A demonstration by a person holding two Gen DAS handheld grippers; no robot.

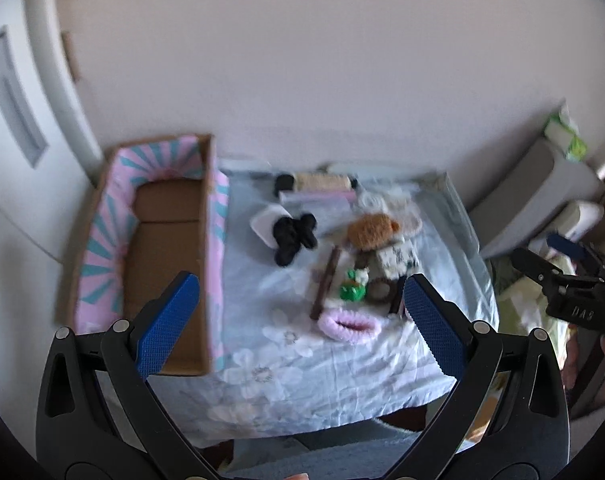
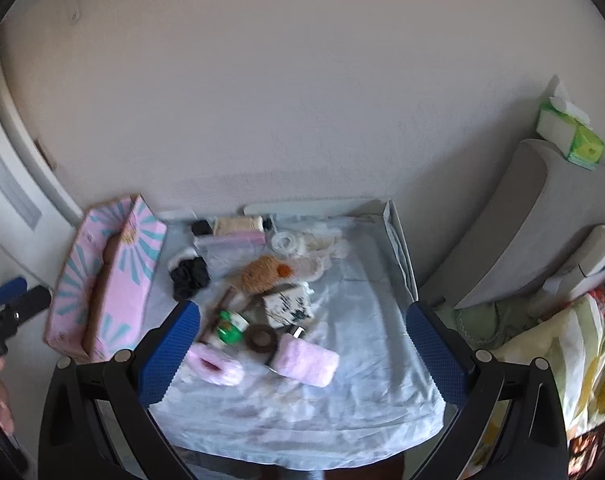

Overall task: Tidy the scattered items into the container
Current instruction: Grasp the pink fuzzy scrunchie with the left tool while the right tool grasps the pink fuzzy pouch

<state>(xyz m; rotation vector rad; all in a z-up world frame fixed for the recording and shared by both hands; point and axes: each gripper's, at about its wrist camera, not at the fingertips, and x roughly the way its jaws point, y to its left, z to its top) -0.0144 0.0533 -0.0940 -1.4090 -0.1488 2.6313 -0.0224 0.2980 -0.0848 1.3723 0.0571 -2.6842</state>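
Both the left gripper (image 1: pixel 302 312) and right gripper (image 2: pixel 304 340) are held wide apart, empty. The scattered items (image 2: pixel 262 304) are seen mid-frame; the cardboard box (image 1: pixel 162 240) at left.

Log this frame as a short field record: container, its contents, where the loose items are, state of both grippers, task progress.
container: pink-and-teal cardboard box, at the left edge of the table
contents: none visible; bare brown floor shows
surface: pale floral cloth over the table
loose items: clustered mid-table, among them a black scrunchie, green toy, brown fuzzy item, pink fuzzy slipper
left gripper: open, empty, above the table
right gripper: open, empty, above the pile
progress: nothing in the box yet
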